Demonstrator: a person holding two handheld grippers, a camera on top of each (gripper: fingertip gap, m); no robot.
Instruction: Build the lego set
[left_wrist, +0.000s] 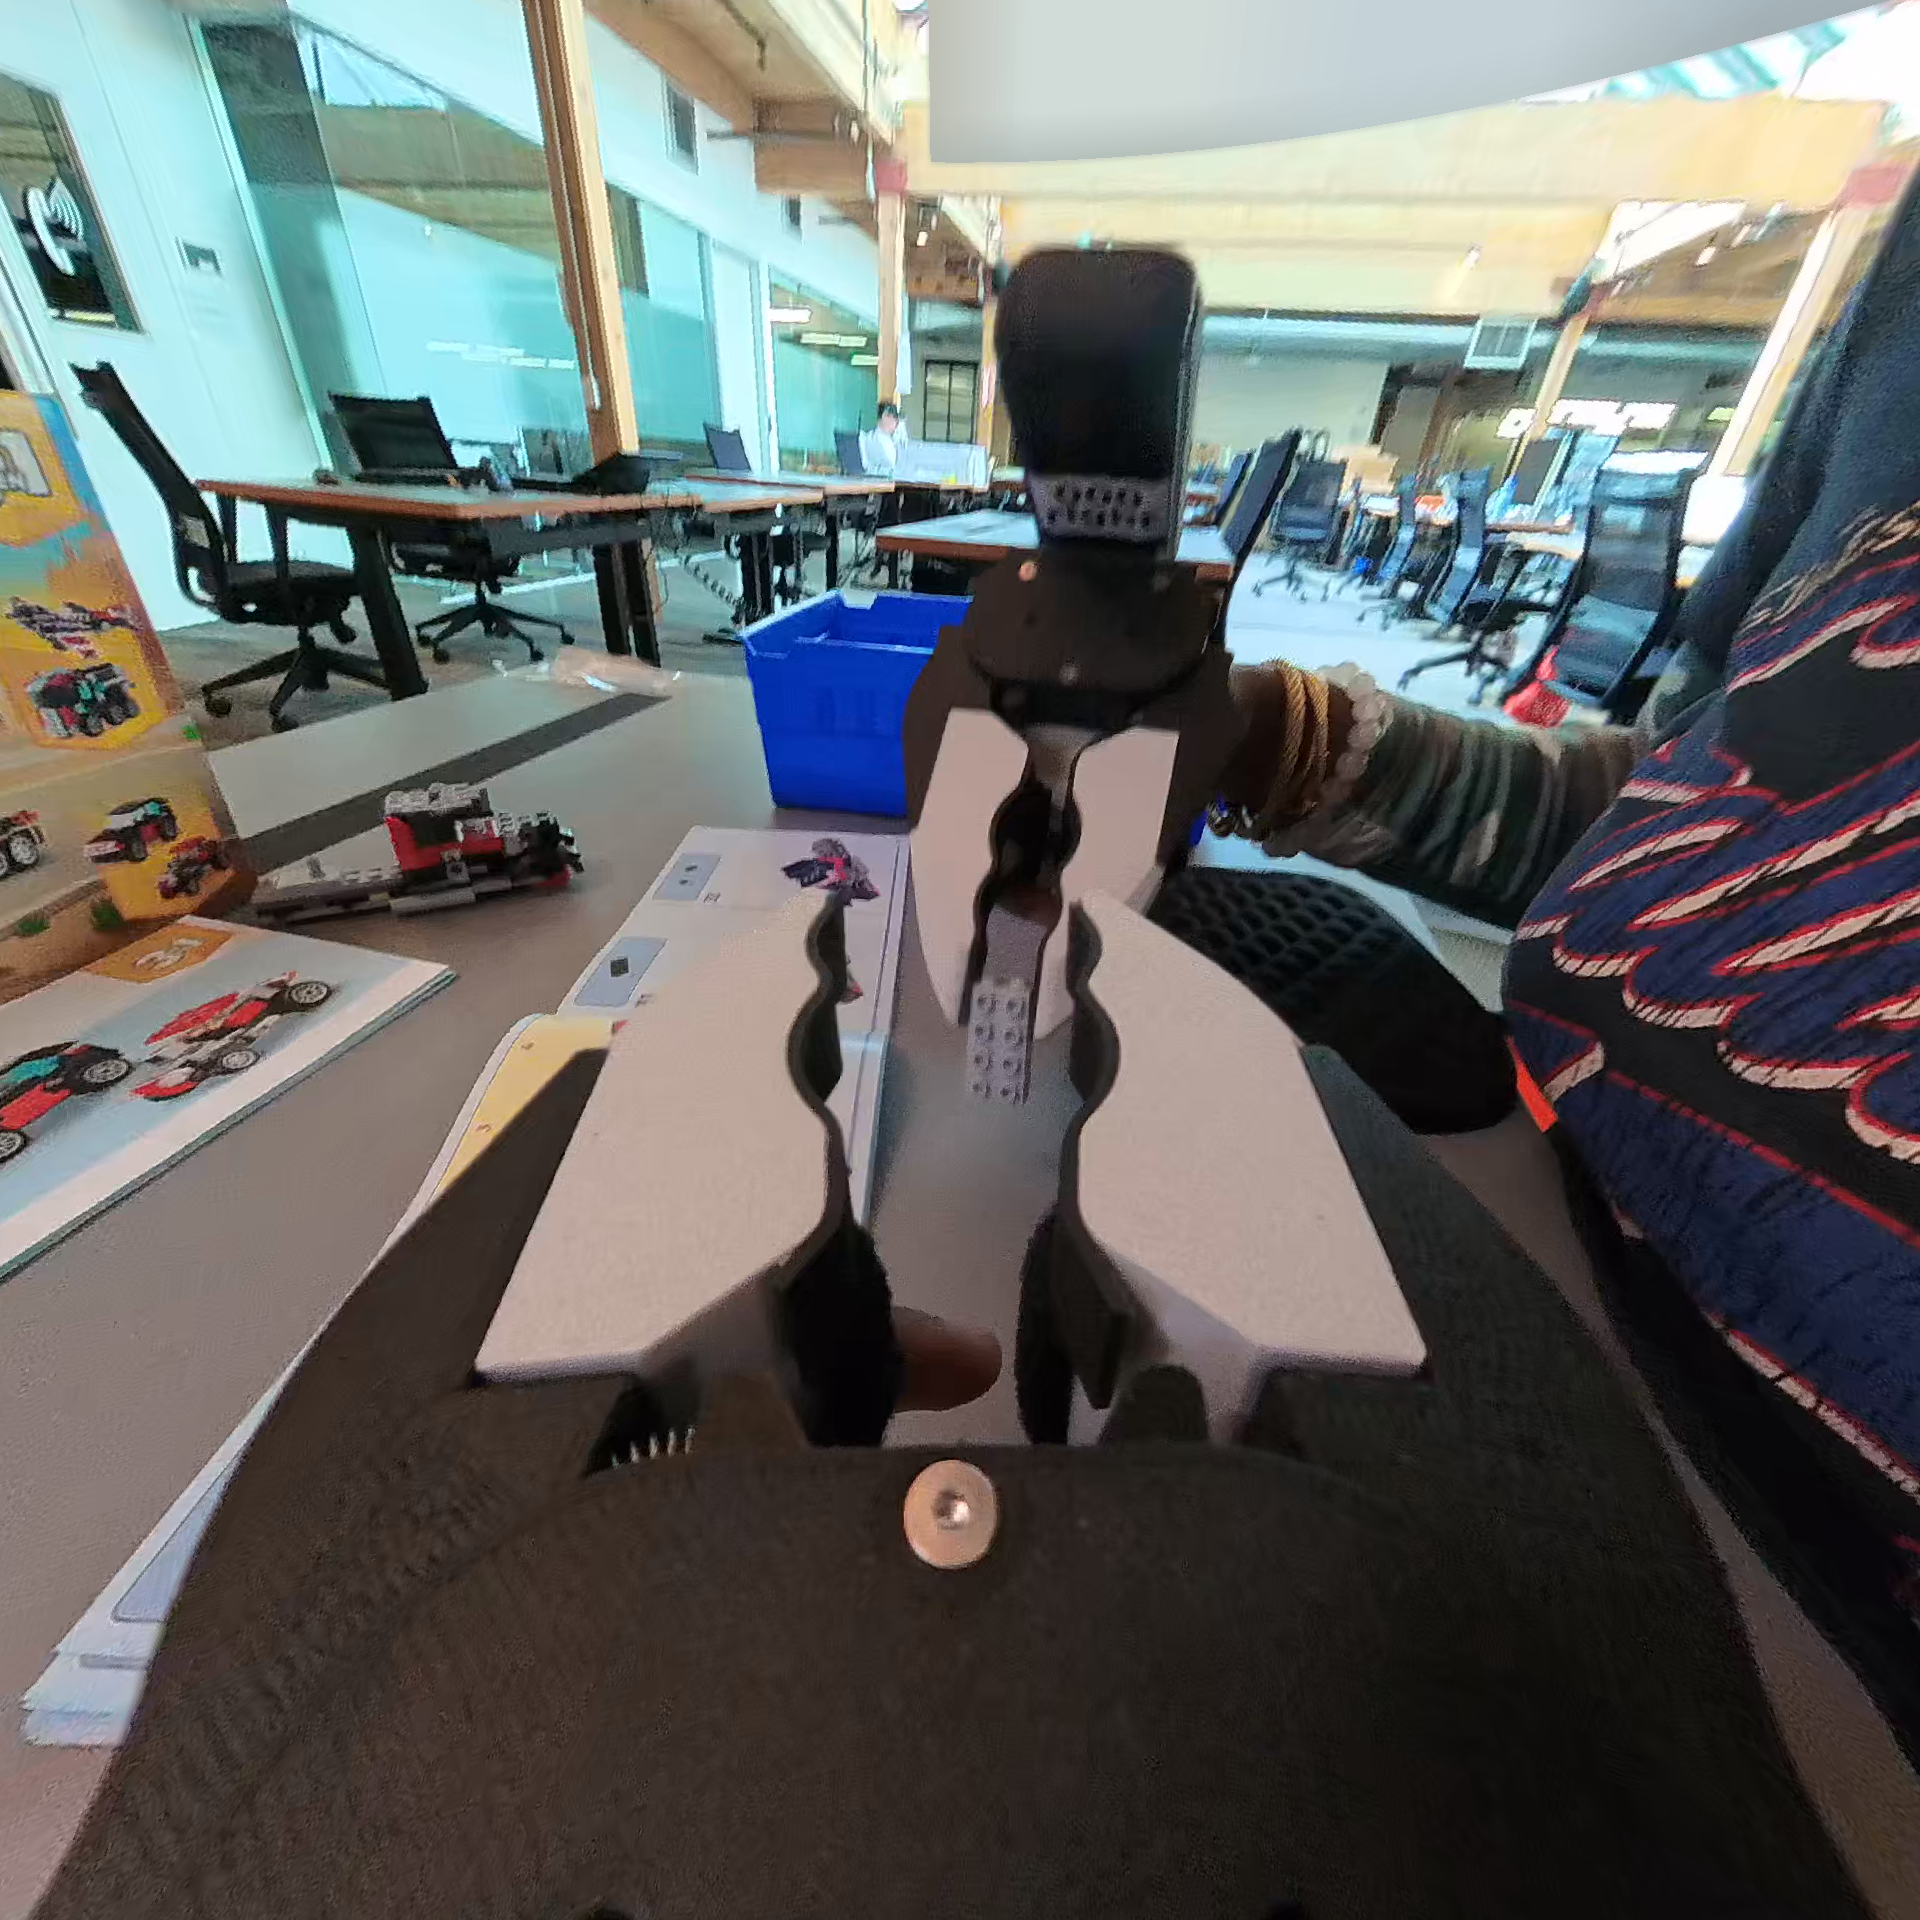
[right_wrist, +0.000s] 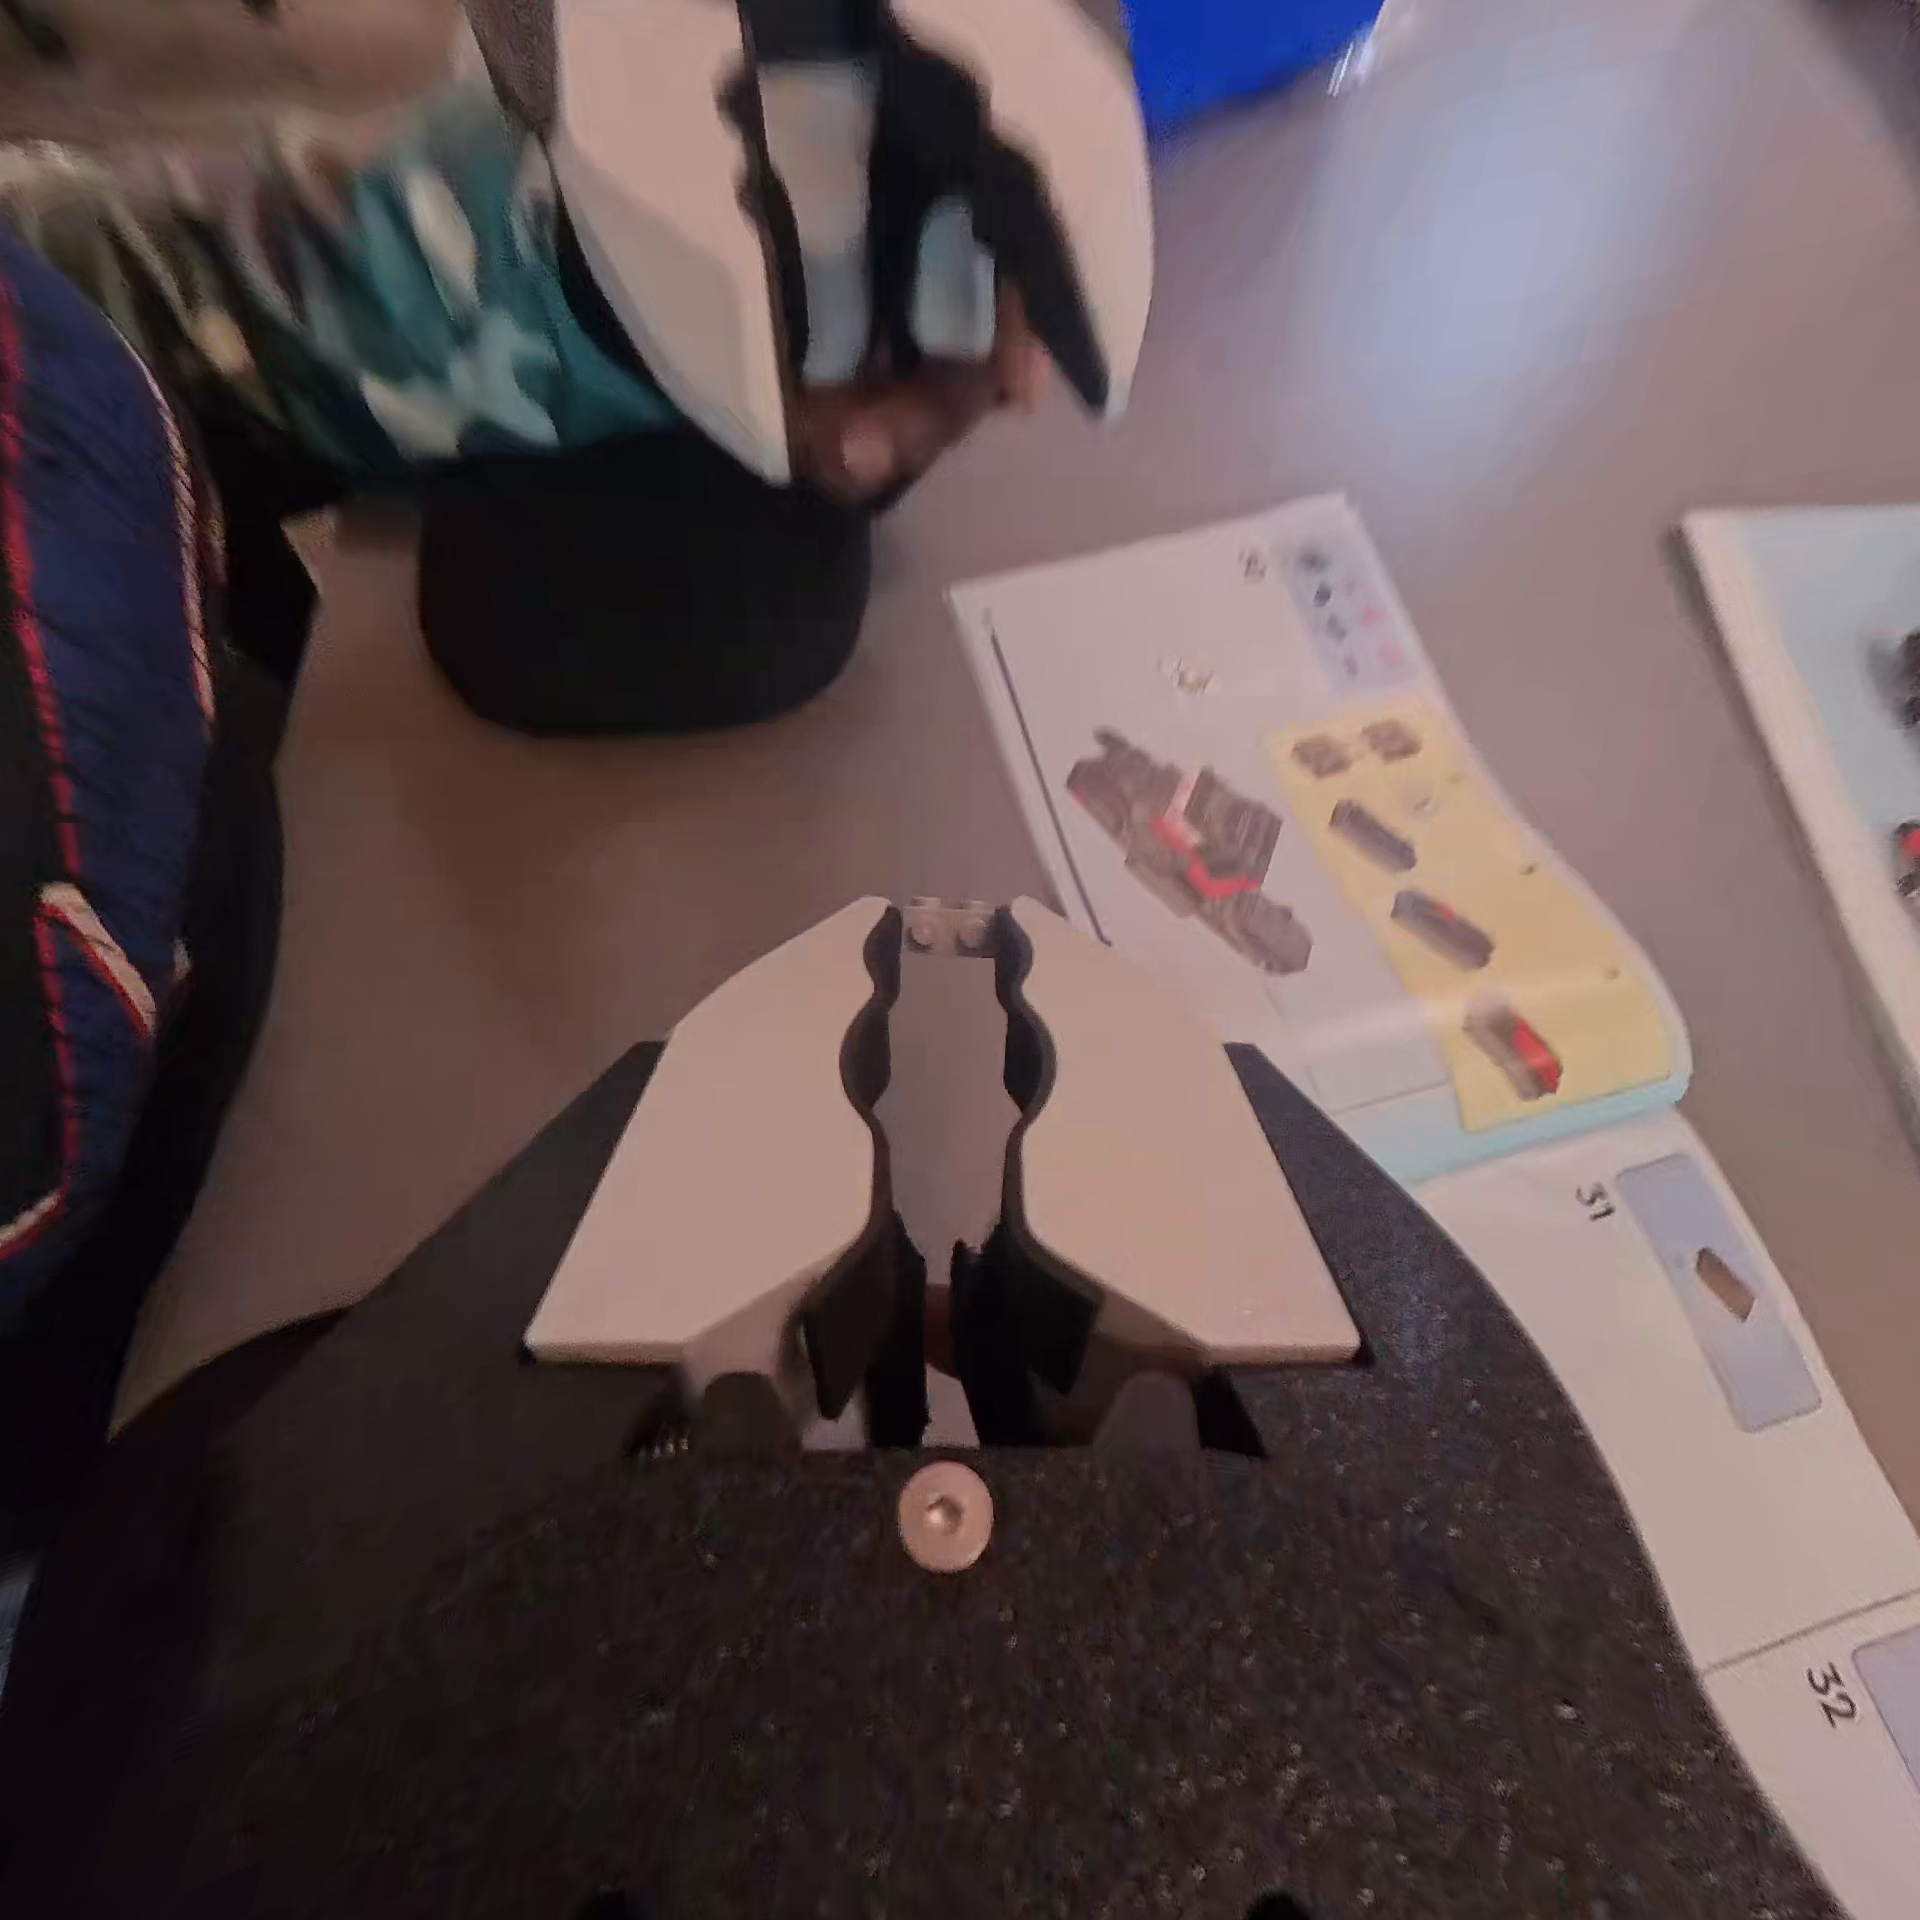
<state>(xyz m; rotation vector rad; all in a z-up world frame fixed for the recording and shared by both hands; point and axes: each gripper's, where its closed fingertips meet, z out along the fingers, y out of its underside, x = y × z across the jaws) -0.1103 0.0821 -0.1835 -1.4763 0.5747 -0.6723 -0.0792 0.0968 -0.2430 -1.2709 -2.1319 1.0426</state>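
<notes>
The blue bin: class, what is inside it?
Cannot tell: only the blue bin's outer wall and rim show. The right gripper, holding a grey plate, covers its right part.

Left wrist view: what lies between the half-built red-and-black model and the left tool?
The open instruction booklet lies flat between the model and the left tool, shown in the left wrist view.
</notes>
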